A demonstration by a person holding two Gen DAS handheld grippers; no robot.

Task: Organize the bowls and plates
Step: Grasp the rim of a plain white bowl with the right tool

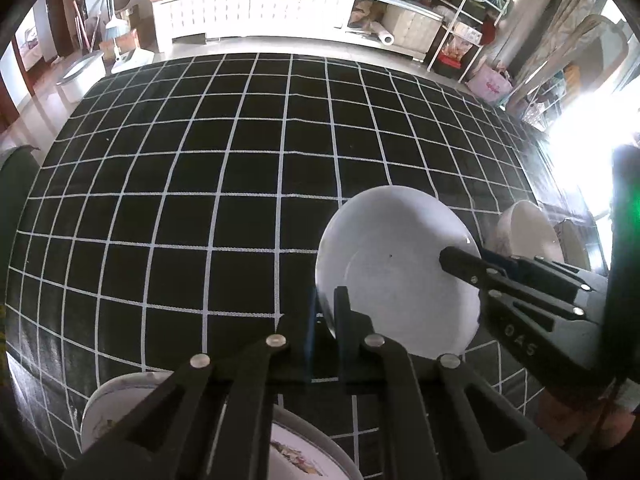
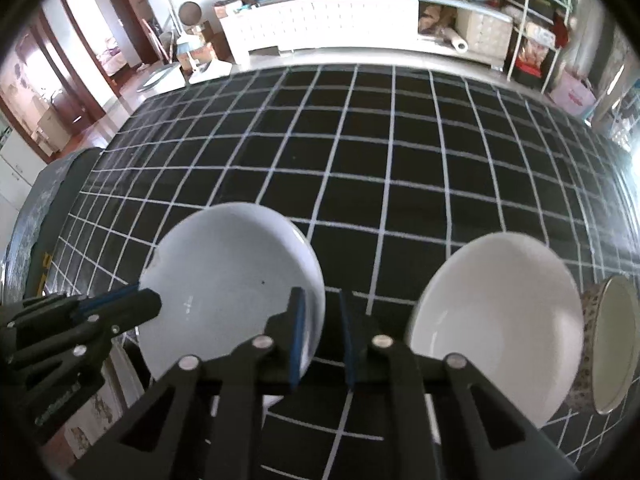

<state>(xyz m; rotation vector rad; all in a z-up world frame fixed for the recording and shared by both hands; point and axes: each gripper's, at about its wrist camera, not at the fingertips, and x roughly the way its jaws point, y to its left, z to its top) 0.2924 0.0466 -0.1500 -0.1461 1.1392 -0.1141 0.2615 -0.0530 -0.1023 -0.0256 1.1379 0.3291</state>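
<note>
A pale blue-white bowl [image 1: 394, 268] [image 2: 232, 280] sits on the black checked tablecloth [image 1: 200, 180]. My left gripper [image 1: 325, 312] is shut on the bowl's left rim; it shows in the right wrist view [image 2: 132, 300]. My right gripper [image 2: 322, 320] straddles the bowl's right rim with its jaws slightly apart; it shows in the left wrist view [image 1: 460, 258]. A white bowl [image 2: 496, 324] [image 1: 528, 228] stands to the right. A cup with a patterned wall [image 2: 612, 344] lies beside it. Patterned plates [image 1: 296, 456] lie under my left gripper.
The tablecloth [image 2: 360, 160] stretches far ahead to the table's back edge. A dark chair back [image 2: 56, 184] stands at the left edge. A white cabinet [image 1: 256, 12] and cluttered shelves [image 1: 464, 36] stand beyond the table.
</note>
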